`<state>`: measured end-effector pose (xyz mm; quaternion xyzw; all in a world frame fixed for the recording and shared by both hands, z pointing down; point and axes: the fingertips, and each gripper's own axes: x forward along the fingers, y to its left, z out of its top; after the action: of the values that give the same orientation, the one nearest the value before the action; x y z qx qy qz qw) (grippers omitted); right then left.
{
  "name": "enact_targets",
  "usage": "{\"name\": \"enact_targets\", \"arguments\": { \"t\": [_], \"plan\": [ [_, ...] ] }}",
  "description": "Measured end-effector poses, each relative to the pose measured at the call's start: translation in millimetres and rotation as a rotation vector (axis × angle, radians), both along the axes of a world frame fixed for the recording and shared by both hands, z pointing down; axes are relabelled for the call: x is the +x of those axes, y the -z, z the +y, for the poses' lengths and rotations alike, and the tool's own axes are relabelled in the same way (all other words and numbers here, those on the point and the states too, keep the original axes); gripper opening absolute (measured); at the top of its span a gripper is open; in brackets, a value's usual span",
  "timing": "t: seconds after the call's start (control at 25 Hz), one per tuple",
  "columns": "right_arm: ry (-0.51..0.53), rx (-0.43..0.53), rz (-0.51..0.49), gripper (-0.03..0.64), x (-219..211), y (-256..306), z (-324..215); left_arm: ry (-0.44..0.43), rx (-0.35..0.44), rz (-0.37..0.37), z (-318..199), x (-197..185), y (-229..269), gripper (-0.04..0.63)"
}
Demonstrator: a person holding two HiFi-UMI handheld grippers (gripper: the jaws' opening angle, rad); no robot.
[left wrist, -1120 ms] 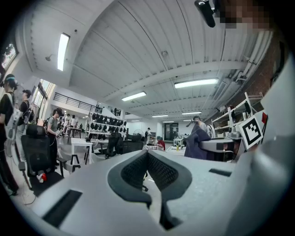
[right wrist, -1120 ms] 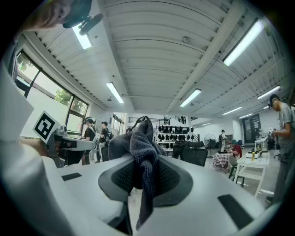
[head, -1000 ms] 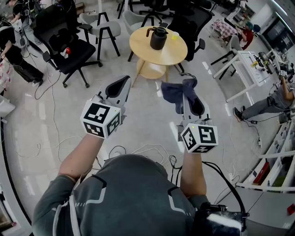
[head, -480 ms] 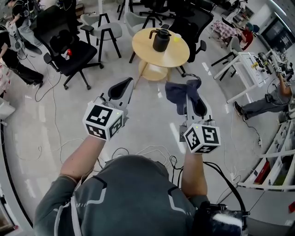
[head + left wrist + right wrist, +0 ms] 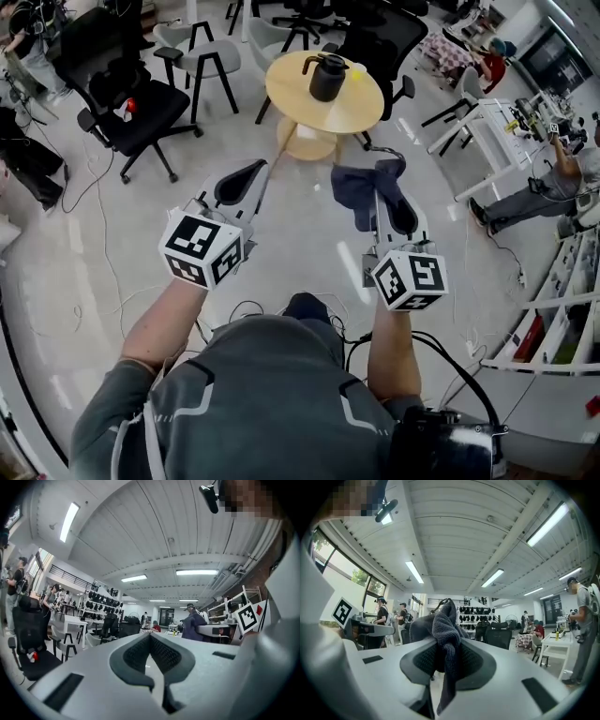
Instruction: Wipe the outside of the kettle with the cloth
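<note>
— Reporting near end first: what do the grippers hold?
— My left gripper (image 5: 255,173) has its jaws together on nothing. My right gripper (image 5: 382,187) is clamped on the dark cloth (image 5: 356,190), bunched at the jaw tips.
— And the kettle?
— I see the black kettle (image 5: 326,77) upright on the round table (image 5: 298,101), well ahead of both grippers.

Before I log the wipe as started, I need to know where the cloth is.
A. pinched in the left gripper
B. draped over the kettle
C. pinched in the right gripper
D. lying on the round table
C: the right gripper view shows the dark cloth clamped between the fingers of the right gripper, well short of the kettle standing on the round table.
</note>
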<state>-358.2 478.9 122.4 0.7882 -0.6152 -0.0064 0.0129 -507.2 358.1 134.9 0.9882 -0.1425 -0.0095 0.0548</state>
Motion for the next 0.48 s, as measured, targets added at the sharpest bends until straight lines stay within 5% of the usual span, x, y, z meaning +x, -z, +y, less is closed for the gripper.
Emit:
{"name": "enact_targets", "arguments": {
  "t": [0.24, 0.48],
  "plan": [
    [0.049, 0.001, -0.003, 0.095, 22, -11, -42, 0.009, -0.005, -0.010, -32, 22, -11, 0.009],
    [0.106, -0.002, -0.026, 0.094, 72, -16, -90, 0.077, 0.025, -0.094, -75, 60, -16, 0.008]
  ]
}}
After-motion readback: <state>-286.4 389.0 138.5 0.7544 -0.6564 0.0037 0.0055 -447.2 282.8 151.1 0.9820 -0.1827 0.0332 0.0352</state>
